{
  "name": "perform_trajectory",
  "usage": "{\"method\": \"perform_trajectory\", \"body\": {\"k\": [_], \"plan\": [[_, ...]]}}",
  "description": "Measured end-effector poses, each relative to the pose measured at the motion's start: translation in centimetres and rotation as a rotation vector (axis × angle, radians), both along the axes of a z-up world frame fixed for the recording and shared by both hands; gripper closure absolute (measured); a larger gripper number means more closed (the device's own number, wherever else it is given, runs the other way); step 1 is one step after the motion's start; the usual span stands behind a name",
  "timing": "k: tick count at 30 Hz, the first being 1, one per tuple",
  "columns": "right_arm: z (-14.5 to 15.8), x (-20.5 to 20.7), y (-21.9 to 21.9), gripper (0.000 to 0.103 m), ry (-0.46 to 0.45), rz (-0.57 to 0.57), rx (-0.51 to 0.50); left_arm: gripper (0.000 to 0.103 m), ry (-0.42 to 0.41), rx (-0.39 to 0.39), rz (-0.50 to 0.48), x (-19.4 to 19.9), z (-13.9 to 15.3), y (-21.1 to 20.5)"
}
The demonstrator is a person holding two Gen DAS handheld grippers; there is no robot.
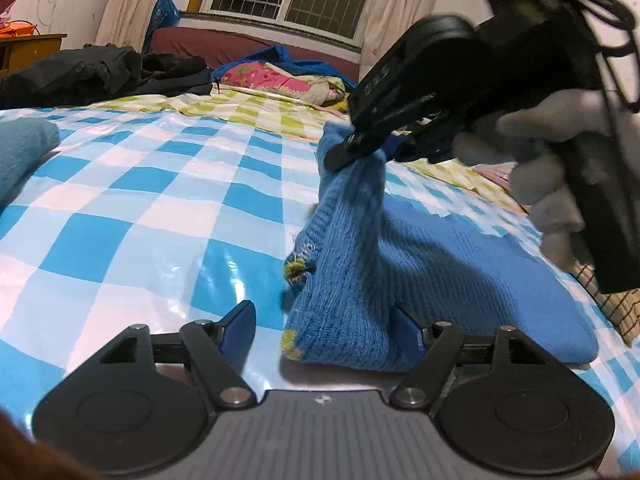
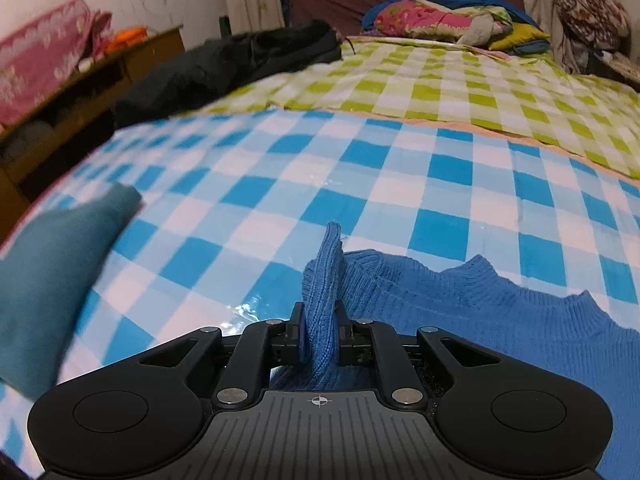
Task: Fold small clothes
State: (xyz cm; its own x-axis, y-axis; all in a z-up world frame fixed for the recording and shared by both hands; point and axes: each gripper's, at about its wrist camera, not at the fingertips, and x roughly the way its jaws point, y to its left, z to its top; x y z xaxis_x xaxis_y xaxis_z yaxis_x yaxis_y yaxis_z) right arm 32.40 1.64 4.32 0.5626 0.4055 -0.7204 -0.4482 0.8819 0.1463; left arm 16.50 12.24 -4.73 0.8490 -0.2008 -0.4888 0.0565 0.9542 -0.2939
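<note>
A small blue knitted sweater [image 1: 448, 264] lies on the blue-and-white checked sheet [image 1: 160, 208]. My right gripper [image 2: 320, 332] is shut on a ribbed edge of the sweater [image 2: 324, 292] and lifts it off the bed; the rest of it trails right [image 2: 520, 328]. In the left wrist view the right gripper [image 1: 352, 148] holds the cloth up in a peak. My left gripper [image 1: 328, 324] is open, low over the sheet, with the sweater's lower edge with yellow trim between its fingers; the right finger is partly hidden by the cloth.
A folded teal garment [image 2: 56, 272] lies at the left [image 1: 20, 152]. A green checked sheet [image 2: 480, 92] lies beyond, with black clothes [image 2: 240, 60], a pink pillow [image 2: 432, 16] and a wooden cabinet [image 2: 80, 92] at the far left.
</note>
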Motion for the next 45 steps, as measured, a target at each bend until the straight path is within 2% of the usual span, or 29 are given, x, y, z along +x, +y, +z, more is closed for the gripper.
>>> {"method": "perform_trajectory", "body": {"k": [6,8,14,17,25,28,39,45], "plan": [[0.8,-0.1,-1.6,0.092,0.019,-0.004,0.083,0.026,0.013,-0.041,0.047,0.9,0.1,-0.6],[1.2,-0.1,-2.4,0.092,0.018,-0.004,0.103,0.044,0.012,-0.054,0.059,1.1,0.1,-0.8],[2.0,0.1,-5.4,0.092,0.038,-0.018,0.176,0.075,0.014,-0.096,0.074,1.2,0.7,-2.0],[2.4,0.2,-7.1,0.092,0.037,-0.026,0.207,0.079,-0.026,-0.085,0.052,0.9,2.2,-3.2],[3.9,1.5,-14.1,0.092,0.018,-0.097,0.316,0.080,-0.167,0.017,-0.111,1.1,7.4,-10.0],[4.1,2.0,-17.3,0.092,0.014,-0.122,0.336,0.080,-0.185,0.041,-0.171,1.7,8.2,-13.1],[0.5,2.9,-27.4,0.092,0.042,-0.235,0.423,0.080,-0.173,0.131,-0.306,4.0,7.9,-21.9],[-2.9,3.1,-30.9,0.092,0.069,-0.300,0.420,0.080,-0.159,0.249,-0.372,4.0,5.9,-26.6]]}}
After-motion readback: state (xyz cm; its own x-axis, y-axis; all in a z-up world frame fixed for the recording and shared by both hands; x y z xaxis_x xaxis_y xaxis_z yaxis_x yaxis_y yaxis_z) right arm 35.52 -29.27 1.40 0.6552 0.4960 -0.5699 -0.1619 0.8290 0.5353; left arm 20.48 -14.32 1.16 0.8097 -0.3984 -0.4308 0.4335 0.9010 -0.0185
